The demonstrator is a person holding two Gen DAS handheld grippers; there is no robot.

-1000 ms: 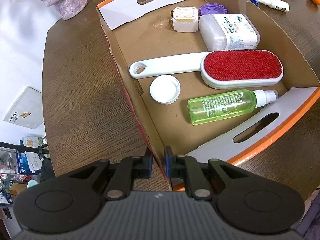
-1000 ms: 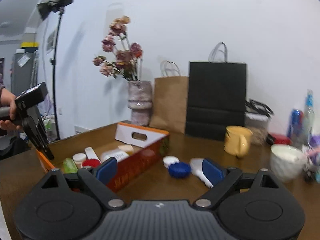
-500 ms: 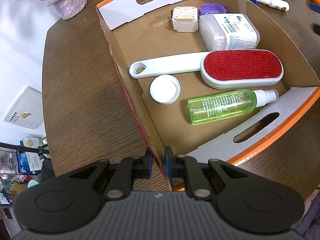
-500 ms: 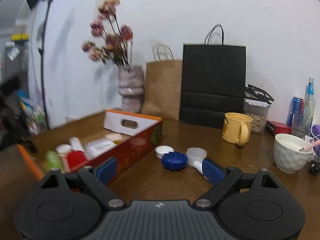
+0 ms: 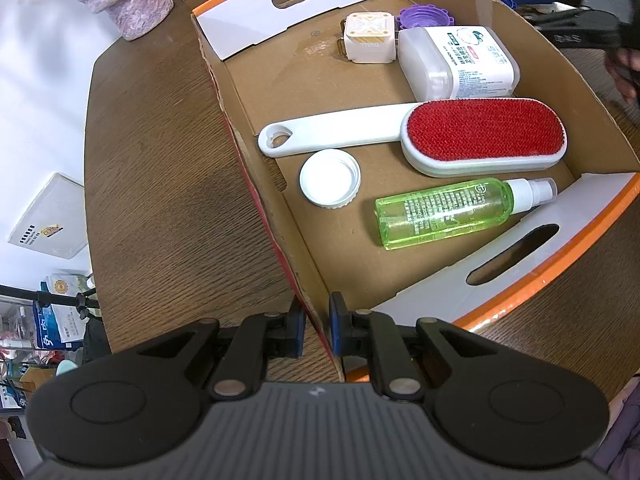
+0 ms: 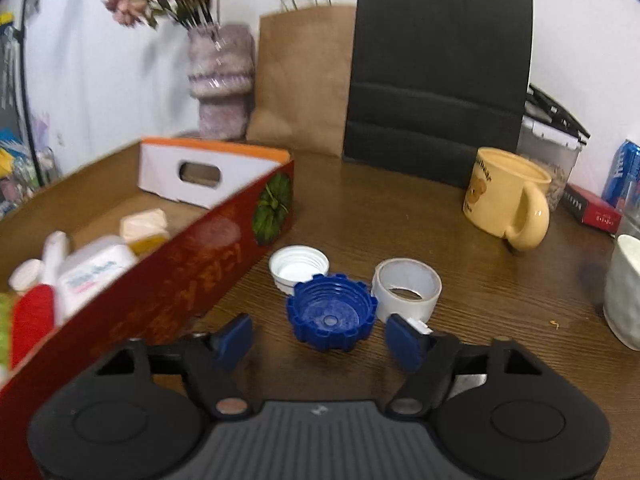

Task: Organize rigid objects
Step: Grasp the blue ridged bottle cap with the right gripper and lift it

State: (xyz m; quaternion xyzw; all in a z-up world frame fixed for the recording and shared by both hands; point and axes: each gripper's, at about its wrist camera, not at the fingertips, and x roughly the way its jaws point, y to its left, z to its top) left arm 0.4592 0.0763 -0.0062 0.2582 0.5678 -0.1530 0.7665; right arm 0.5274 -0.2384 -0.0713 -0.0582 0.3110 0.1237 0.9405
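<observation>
My left gripper (image 5: 317,330) is shut on the near corner wall of the cardboard box (image 5: 256,184). Inside the box lie a red lint brush (image 5: 480,136), a green spray bottle (image 5: 448,212), a white lid (image 5: 330,178), a white wipes container (image 5: 456,60), a small cream square box (image 5: 368,38) and a purple cap (image 5: 424,20). My right gripper (image 6: 322,338) is open, its fingers either side of and just short of a blue cap (image 6: 332,310) on the table. A white cap (image 6: 298,266) and a tape roll (image 6: 406,288) lie just beyond it, beside the box (image 6: 180,280).
A yellow mug (image 6: 508,196), a white bowl (image 6: 622,288), a black bag (image 6: 436,76), a brown paper bag (image 6: 304,76) and a vase with flowers (image 6: 222,84) stand on the wooden table (image 6: 380,208). The right gripper appears at the left view's top right corner (image 5: 580,12).
My right gripper has moved down and forward toward the blue cap, which now lies between its open fingers. The left gripper has kept its hold on the box.
</observation>
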